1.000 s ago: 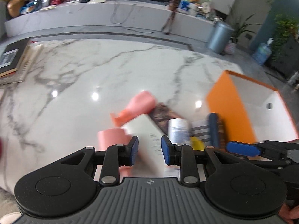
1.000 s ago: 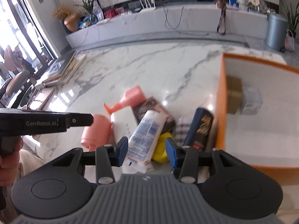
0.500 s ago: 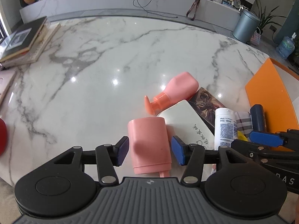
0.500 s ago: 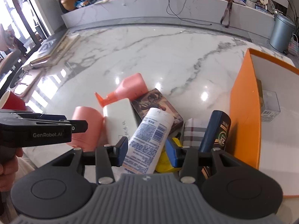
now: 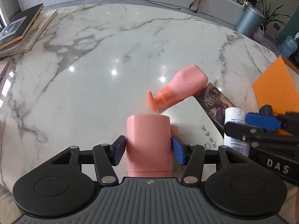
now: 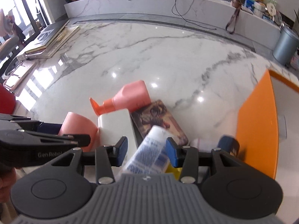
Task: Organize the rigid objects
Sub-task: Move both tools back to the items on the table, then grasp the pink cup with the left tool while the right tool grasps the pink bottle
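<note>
A pink cylinder (image 5: 148,136) lies on the marble table, and my left gripper (image 5: 148,147) is lowered over it. Its jaws are open, with the blue pads close beside the cylinder's two sides. My right gripper (image 6: 146,148) is open around a white tube with blue print (image 6: 149,149), which looks blurred and leans across a picture box (image 6: 160,119). Heaped beside them are a pink pump bottle (image 5: 186,82), a flat white bottle (image 5: 192,119) and a dark blue bottle (image 6: 229,143). An orange bin (image 6: 256,127) stands at the right.
Stacked books (image 5: 24,28) lie at the table's far left edge. A red object (image 6: 5,100) sits at the left edge. A yellow item (image 6: 172,168) peeks out under the tube. Bare marble stretches beyond the heap. The two grippers work close side by side.
My left gripper's jaws went from nearly shut to open and sank over the pink cylinder, which now lies between the pads. My right gripper shifted over the heap, the tube staying between its jaws.
</note>
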`<state>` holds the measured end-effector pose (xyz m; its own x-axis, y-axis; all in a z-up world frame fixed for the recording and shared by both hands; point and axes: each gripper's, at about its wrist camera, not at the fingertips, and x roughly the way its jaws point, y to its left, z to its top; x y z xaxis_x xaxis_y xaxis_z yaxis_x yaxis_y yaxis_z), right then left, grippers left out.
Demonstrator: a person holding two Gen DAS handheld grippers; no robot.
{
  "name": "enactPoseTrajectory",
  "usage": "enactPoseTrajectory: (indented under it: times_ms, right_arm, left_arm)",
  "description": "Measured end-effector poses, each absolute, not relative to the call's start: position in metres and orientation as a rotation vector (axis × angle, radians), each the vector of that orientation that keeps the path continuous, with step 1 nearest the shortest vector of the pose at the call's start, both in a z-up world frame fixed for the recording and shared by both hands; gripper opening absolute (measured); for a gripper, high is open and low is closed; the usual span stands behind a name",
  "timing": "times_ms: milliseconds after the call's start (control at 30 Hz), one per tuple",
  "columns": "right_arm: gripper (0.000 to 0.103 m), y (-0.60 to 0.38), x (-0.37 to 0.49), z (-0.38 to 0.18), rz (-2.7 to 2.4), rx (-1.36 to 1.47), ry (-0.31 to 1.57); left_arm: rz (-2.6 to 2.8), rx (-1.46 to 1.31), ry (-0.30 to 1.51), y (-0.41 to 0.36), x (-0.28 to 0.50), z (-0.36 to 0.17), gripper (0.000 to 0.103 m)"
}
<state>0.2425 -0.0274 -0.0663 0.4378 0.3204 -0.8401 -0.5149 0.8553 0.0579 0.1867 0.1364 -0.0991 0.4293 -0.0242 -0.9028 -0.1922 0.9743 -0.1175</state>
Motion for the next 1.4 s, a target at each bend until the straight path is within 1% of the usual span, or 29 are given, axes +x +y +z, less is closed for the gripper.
enactPoseTrajectory:
  times_ms: [133,333,367,433,500,633,767,900,1000,1233,1400]
  right_arm:
    - [0.046,-0.014,0.258,-0.066,0.538,-0.249,0.977]
    - [0.045,0.007,0.281,-0.072,0.553,-0.231,0.995]
    - [0.043,0.011,0.284,-0.073,0.552,-0.223,0.998]
    - [0.03,0.016,0.291,-0.076,0.554,-0.204,1.007]
    - [0.03,0.02,0.296,-0.079,0.554,-0.183,1.025]
    - [0.033,0.023,0.307,-0.087,0.541,-0.131,1.057]
    - [0.036,0.032,0.313,-0.084,0.547,-0.117,1.046]
    - [0.046,0.04,0.321,-0.08,0.546,-0.099,1.039]
    - [0.05,0.048,0.326,-0.082,0.528,-0.099,1.035]
    - [0.048,0.069,0.334,-0.094,0.532,-0.119,1.06]
    - [0.048,0.08,0.334,-0.109,0.533,-0.151,1.095]
  left_arm:
    - [0.167,-0.232,1.083,0.147,0.19,-0.096,0.061]
    - [0.24,-0.231,1.001,0.172,0.206,-0.077,0.061]
    - [0.25,-0.238,0.993,0.177,0.21,-0.076,0.061]
    - [0.256,-0.248,0.975,0.184,0.218,-0.076,0.061]
    - [0.258,-0.244,0.964,0.186,0.224,-0.079,0.061]
    - [0.222,-0.259,0.946,0.185,0.229,-0.088,0.061]
    - [0.214,-0.286,0.921,0.189,0.231,-0.093,0.061]
    - [0.23,-0.349,0.917,0.2,0.231,-0.097,0.061]
    - [0.263,-0.364,0.907,0.207,0.23,-0.099,0.061]
    - [0.297,-0.368,0.913,0.215,0.228,-0.103,0.061]
    - [0.323,-0.362,0.921,0.219,0.227,-0.105,0.061]
